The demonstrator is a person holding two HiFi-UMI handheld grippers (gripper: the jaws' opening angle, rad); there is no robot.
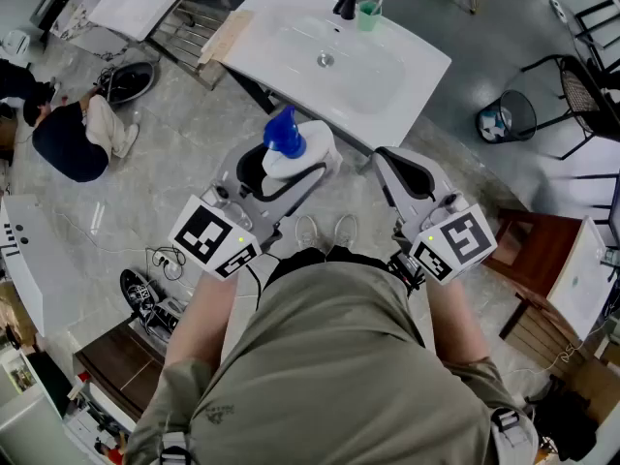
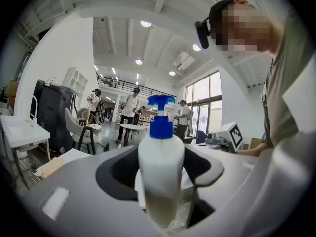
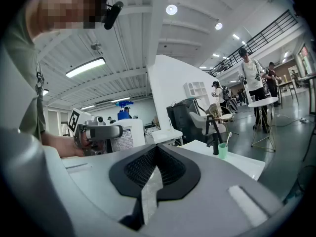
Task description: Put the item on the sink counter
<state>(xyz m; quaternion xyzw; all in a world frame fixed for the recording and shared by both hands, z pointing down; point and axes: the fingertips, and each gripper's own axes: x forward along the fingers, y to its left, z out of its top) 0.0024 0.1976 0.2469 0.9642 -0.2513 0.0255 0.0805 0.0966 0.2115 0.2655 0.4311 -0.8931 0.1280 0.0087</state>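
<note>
1. The sink counter [image 1: 271,17] is a white slab with its basin sunk in the middle. That leaves flat rims at the left and right ends and only a narrow strip along the near edge.
2. The left gripper [image 1: 283,174] clamps the pump bottle [image 2: 161,157], jaws spread wide round its body. The bottle hangs in the air over the floor, just short of the counter's near edge, so it is not yet set down.
3. The right gripper [image 3: 154,157] hangs beside it, jaws pressed together with nothing between them.
4. The bottle looks tall for its base, with a blue pump head on top. If it is let go on the narrow near strip or on the basin's slope, it would likely tip into the bowl or fall to the floor. A flat end rim seems safer.
5. The black faucet [image 1: 346,0] and the green cup [image 1: 368,15] with a toothbrush stand at the far edge. A long reach across the basin could knock the cup over.
</note>
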